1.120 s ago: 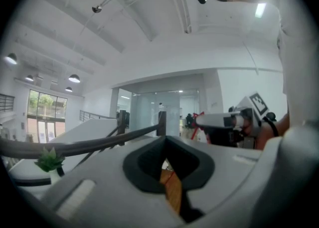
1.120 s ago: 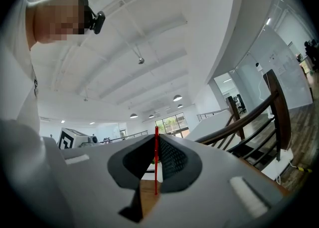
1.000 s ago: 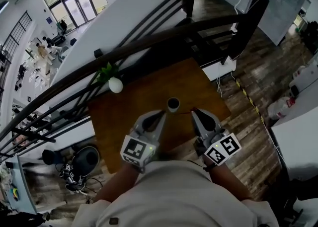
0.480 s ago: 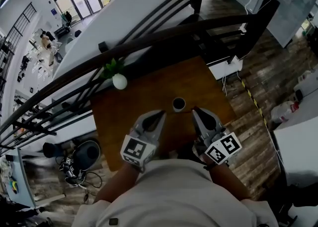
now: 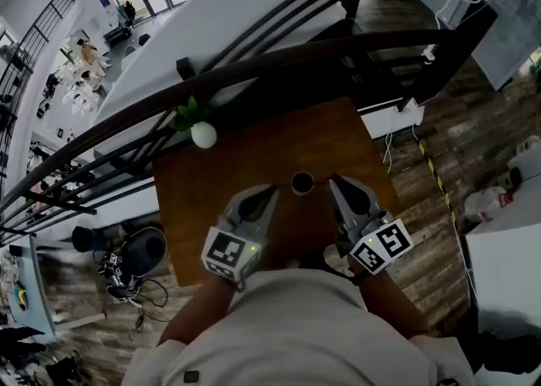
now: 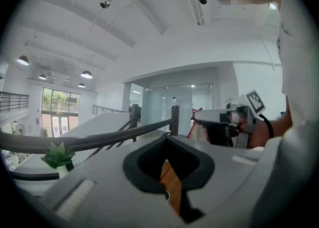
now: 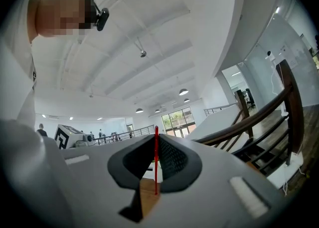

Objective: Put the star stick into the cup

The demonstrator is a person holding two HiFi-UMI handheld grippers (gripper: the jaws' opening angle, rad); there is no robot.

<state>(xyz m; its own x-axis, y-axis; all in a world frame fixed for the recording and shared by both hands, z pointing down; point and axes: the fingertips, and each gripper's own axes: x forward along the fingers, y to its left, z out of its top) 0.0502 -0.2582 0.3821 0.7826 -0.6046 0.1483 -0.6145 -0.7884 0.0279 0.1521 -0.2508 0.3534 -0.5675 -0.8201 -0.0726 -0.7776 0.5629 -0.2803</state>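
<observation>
The right gripper point(image 7: 155, 139) has its fingers pinched on the star stick point(image 7: 156, 162). The left gripper point(image 6: 168, 139) has its fingers pressed together on nothing. The cup point(image 5: 302, 182) stands about midway across the counter point(image 5: 254, 156), just beside the right fingertips. The thin red stick lies lengthwise along the fingers, its free end poking past them toward the counter's far edge. The star itself probably sits hidden below. To do this well, bring that end over the cup's mouth, tip it steeply down, and release only once it is inside.

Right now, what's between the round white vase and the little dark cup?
Only bare brown wooden tabletop between round white vase and little dark cup, shown in the head view.
</observation>
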